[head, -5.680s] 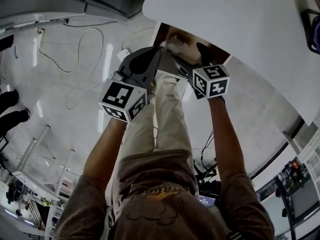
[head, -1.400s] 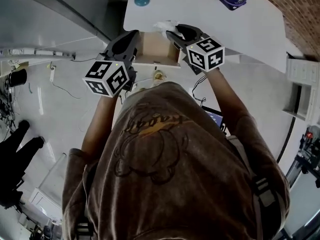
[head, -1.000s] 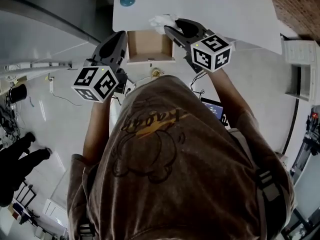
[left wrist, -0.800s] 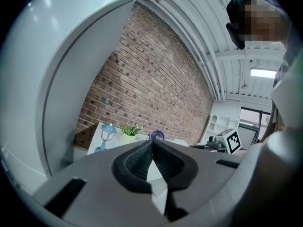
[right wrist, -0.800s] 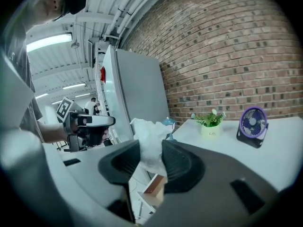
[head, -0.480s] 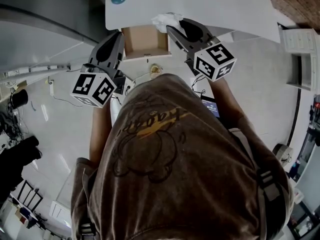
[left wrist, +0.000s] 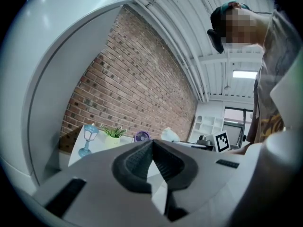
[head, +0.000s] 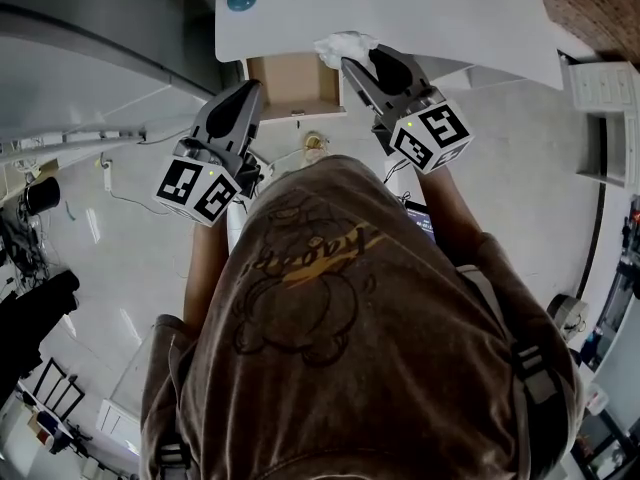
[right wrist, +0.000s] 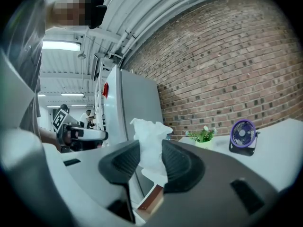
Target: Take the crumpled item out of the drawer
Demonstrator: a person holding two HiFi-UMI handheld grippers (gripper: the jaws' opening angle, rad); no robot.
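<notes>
While at white table (head: 450,18) by brick wall (right wrist: 227,65), right tongs (right wrist: 150,159) tight on tissue (right wrist: 149,130), left tongs (left wrist: 152,145) together.

The crumpled item (right wrist: 149,129) looks to us like thin white paper, soft and wrinkled. The pads (right wrist: 176,162) of the right gripper (right wrist: 151,148) are dark and ribbed, in a matt grey plastic shell. In the head view near 12 o'clock we see the drawer (head: 290,76) as matt brown wood under a smooth white table (head: 420,13), and the floor (head: 110,228) at 9 o'clock is glossy.
</notes>
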